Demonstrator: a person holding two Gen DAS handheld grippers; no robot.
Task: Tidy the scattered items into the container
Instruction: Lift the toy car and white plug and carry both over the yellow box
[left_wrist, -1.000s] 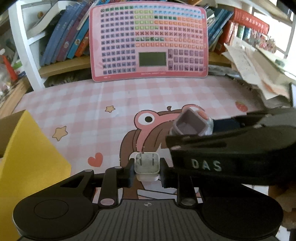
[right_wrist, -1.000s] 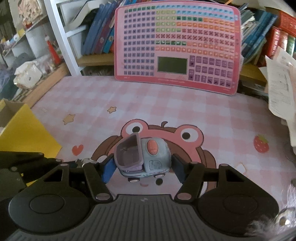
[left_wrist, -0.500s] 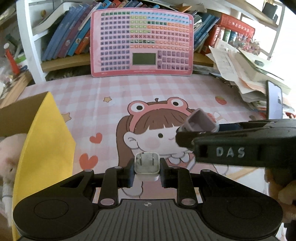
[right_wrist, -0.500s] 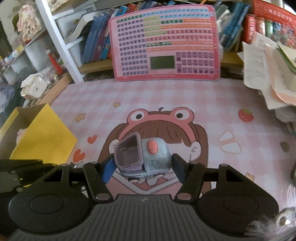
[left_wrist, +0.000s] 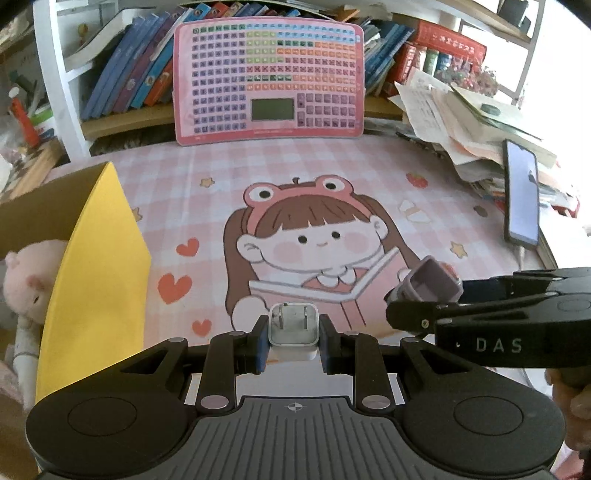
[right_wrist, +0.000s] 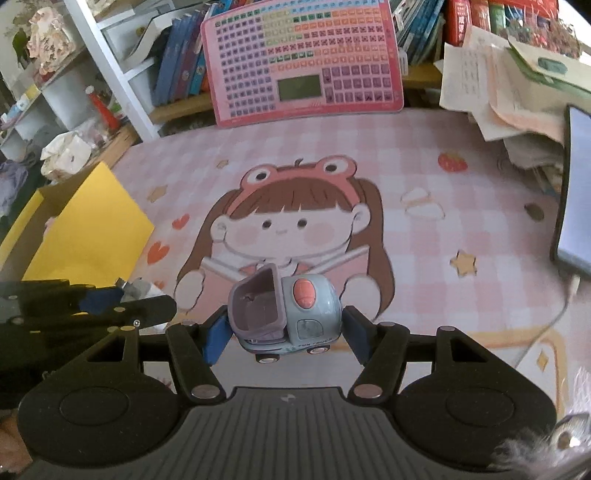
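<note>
Where bookshelves (left_wrist: 122, 74) stand, pink mat (left_wrist: 221, 192).

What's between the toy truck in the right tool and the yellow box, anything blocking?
The left tool, shut on the white charger, sits between the toy truck and the yellow box, low on the truck's left. Otherwise only bare mat. A pink plush already lies in the box.
</note>
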